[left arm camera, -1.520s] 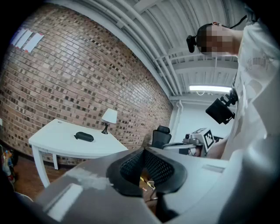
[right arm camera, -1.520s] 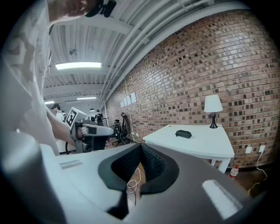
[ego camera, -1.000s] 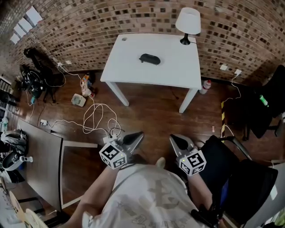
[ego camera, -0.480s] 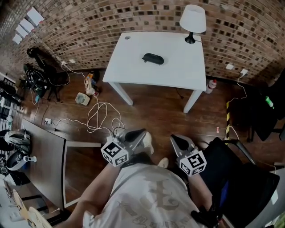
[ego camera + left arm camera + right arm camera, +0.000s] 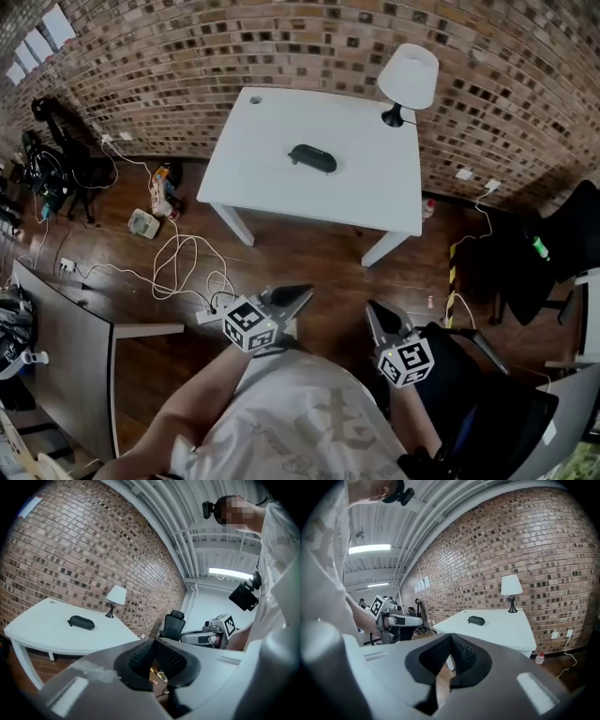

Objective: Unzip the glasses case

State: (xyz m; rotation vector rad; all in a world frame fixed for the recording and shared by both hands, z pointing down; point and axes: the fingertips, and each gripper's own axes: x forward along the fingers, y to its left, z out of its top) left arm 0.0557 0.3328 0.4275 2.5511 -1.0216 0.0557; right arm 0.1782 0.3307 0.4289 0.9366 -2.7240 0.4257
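The left gripper (image 5: 306,292) hangs well short of the white table (image 5: 262,150), jaws pressed together, empty. The dark glasses case (image 5: 313,158) lies near the table's middle, seemingly still zipped. The right gripper (image 5: 369,307), also short of the table, is likewise closed on nothing. A lamp (image 5: 409,75) stands at the table's far right corner.

Person wears pale printed T-shirt (image 5: 309,427); left hand-held gripper (image 5: 306,292) carries black-and-white marker cube (image 5: 249,325).
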